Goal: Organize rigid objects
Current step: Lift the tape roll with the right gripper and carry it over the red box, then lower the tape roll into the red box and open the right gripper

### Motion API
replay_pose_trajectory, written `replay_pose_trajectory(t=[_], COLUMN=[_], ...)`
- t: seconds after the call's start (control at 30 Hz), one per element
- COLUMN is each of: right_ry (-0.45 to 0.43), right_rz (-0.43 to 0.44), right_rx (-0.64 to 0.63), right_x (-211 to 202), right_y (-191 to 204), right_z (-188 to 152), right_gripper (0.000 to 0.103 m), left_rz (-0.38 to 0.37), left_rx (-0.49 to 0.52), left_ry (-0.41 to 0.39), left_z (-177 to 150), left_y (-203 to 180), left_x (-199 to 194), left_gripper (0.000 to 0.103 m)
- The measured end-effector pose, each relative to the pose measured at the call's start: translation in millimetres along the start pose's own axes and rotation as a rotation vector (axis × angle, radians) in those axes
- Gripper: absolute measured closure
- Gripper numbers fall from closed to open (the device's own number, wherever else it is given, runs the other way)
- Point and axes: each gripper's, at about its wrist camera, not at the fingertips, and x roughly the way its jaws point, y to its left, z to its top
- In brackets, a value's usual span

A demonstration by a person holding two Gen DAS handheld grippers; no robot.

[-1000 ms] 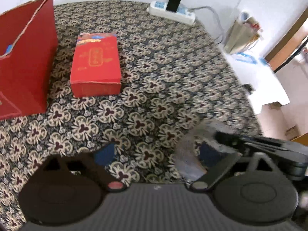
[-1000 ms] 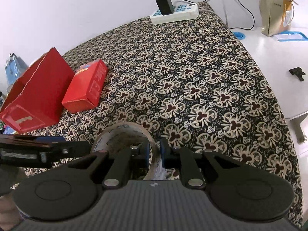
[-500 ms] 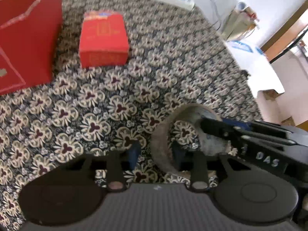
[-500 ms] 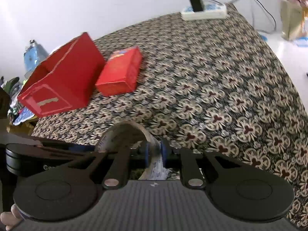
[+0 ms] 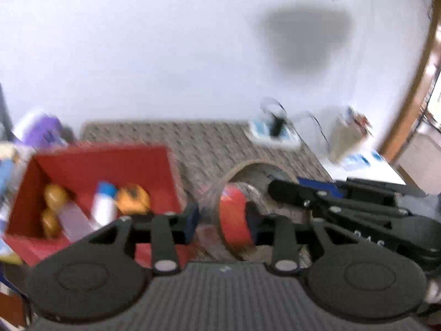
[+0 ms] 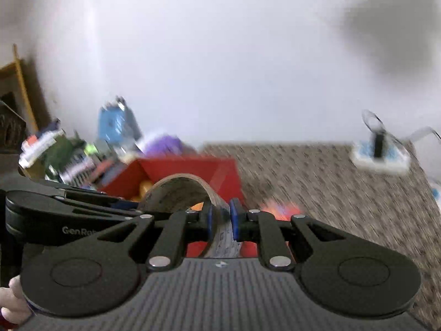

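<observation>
A brown tape roll hangs in the air above the patterned table. My right gripper is shut on its wall, and the same gripper shows from the side in the left wrist view. My left gripper has the roll's near rim between its jaws; the jaws are opening and a gap shows beside the right pad. The open red box sits at the left, also seen ahead of the roll. A small red carton lies blurred on the cloth.
Inside the red box lie orange pieces and a white bottle with a blue cap. A power strip with a plugged charger sits at the table's far edge. Clutter is piled by the wall at left. A paper bag stands at right.
Both grippers have risen with the tape roll and swung towards the open red box, whose inside now shows. The left jaws went from wide open to narrow around the roll's rim.
</observation>
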Motion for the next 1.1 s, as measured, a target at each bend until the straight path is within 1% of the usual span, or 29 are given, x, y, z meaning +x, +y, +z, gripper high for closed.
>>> replay_pose_trajectory(t=[0.07,0.13,0.17,0.2,0.3,0.33,0.4,0.5,0.57,0.67,0.7,0.73,0.8,0.87,0.9,1.0,1.1], right_ry=[-0.03,-0.049,-0.042,-0.029,0.023,0.038,0.069,0.128,0.162,0.21,0.22,0.22,0.215,0.218,0.217,0.18,0.134], right_rz=[0.034,0.046,0.049,0.05,0.018,0.0,-0.024,-0.053,-0.054,-0.046,-0.054,-0.059,-0.038,-0.003,0.005,-0.013,-0.037], right_rx=[-0.008,-0.023,-0.025,-0.023,-0.032,-0.043,-0.059,-0.064,-0.067,-0.049,-0.033,-0.017,0.042,0.129,0.161,0.208,0.227], right_x=[22.5,47.8,62.9,77.9,118.1,130.7,150.0,172.7,179.9,187.5,188.4,188.0,185.4,184.1,183.3,175.7,159.9], right_y=[12.7,22.6,26.4,30.0,40.5,43.5,49.3,52.2,54.4,54.7,53.9,52.8,48.0,41.3,39.0,34.9,31.1], right_z=[17.2,26.7,29.9,30.3,20.9,16.5,8.4,-2.9,-9.3,-13.9,-14.8,-15.7,-16.8,-17.4,-18.4,-16.6,-14.8], right_gripper=[0.103,0.103,0.103,0.103,0.103,0.103,0.103,0.103,0.103,0.096,0.093,0.093,0.092,0.088,0.086,0.086,0.086], left_rz=[0.058,0.093,0.092,0.089,0.079,0.084,0.12,0.139,0.136,0.14,0.144,0.145,0.144,0.15,0.165,0.264,0.292], left_rx=[0.009,-0.002,-0.018,-0.038,-0.103,-0.115,-0.128,-0.15,-0.163,-0.173,-0.179,-0.185,-0.198,-0.2,-0.192,-0.132,-0.112], left_ry=[-0.037,-0.046,-0.037,-0.023,0.02,0.037,0.067,0.108,0.133,0.137,0.13,0.124,0.113,0.102,0.1,0.113,0.122], left_z=[15.2,24.6,27.6,29.0,26.8,24.0,19.1,7.0,-2.3,-8.6,-9.7,-10.5,-10.4,-8.0,-7.3,-7.1,-9.3], left_y=[20.7,46.0,60.8,75.4,113.2,123.5,137.6,153.4,162.9,170.8,173.4,175.1,177.3,177.3,175.8,166.0,157.8], left_x=[-1.6,3.9,9.6,17.2,39.9,48.8,63.5,80.6,84.8,86.4,85.5,84.3,81.8,79.3,78.4,79.5,75.7], left_gripper=[0.066,0.065,0.065,0.061,0.059,0.053,0.045,0.038,0.037,0.026,0.021,0.017,0.014,0.013,0.013,0.013,0.013])
